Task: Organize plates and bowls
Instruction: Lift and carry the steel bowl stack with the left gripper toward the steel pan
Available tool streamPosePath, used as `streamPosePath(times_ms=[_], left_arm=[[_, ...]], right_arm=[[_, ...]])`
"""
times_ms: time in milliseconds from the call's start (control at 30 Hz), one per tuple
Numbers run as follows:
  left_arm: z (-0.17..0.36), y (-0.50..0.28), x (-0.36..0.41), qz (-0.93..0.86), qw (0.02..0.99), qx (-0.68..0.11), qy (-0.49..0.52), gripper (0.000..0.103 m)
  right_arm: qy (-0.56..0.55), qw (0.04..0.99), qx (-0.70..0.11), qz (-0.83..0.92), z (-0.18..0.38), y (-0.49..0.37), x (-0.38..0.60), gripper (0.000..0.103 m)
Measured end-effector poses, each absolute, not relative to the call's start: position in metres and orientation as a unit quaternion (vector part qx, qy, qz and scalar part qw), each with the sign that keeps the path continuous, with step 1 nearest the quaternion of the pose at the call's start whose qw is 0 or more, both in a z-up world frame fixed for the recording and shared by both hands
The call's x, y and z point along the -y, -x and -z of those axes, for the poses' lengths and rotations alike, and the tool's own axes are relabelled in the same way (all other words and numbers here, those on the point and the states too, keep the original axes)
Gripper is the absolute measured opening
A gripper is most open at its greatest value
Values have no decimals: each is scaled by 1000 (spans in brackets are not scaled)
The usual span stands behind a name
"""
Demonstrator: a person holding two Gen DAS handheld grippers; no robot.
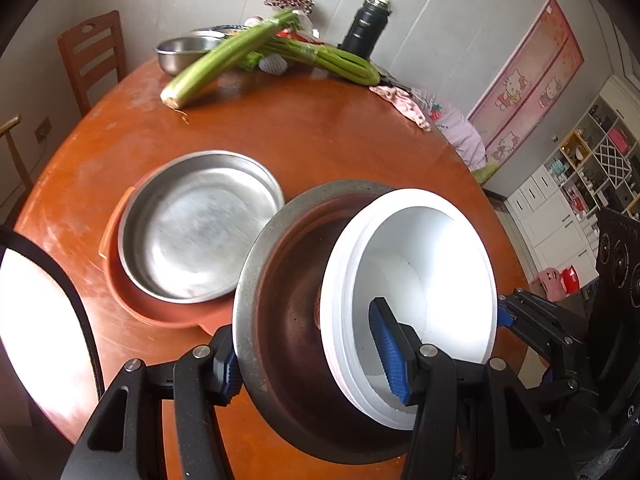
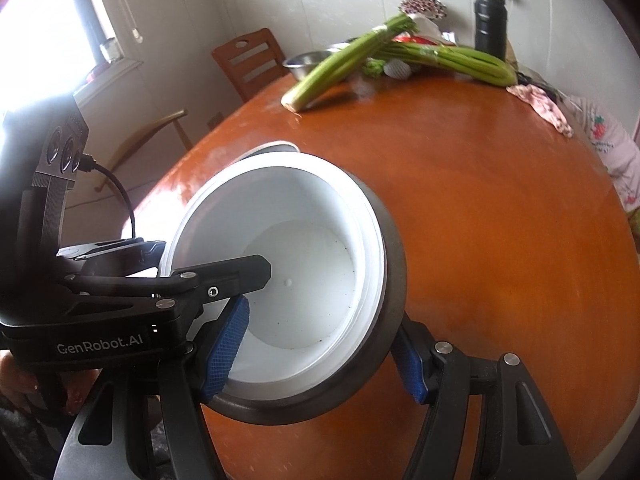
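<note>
Left wrist: jaws clamping steel bowl (image 1: 280, 320)

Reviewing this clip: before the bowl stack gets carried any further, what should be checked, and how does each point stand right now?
1. Left gripper shut on steel bowl and white bowls: ok.
2. Right gripper shut on the stack's opposite rim: ok.
3. White bowls nested inside steel bowl: ok.
4. Stack level: not ok, tilted.
5. Steel plate on orange tray free to receive: ok.
6. Stack clear of table: cannot tell.
</note>
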State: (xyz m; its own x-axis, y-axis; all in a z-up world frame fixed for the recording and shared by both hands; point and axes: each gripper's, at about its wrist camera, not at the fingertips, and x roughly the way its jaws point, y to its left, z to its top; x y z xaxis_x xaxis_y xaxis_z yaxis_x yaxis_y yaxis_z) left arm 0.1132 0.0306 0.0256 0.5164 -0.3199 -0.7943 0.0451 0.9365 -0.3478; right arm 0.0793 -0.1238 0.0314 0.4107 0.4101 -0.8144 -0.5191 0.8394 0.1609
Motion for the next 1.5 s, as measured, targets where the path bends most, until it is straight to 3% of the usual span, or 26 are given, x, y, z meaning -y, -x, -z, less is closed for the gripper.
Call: streamPosePath(times_ms=[667,1500], left_arm=[[-45,-139,-95,66,876,-453,150,55],[-22,-168,-130,56,869,-462,170,55]], right_arm=[[94,834,-449,-307,-48,-122,51,70],[108,821,-471,-306,-28,-157,10,70]])
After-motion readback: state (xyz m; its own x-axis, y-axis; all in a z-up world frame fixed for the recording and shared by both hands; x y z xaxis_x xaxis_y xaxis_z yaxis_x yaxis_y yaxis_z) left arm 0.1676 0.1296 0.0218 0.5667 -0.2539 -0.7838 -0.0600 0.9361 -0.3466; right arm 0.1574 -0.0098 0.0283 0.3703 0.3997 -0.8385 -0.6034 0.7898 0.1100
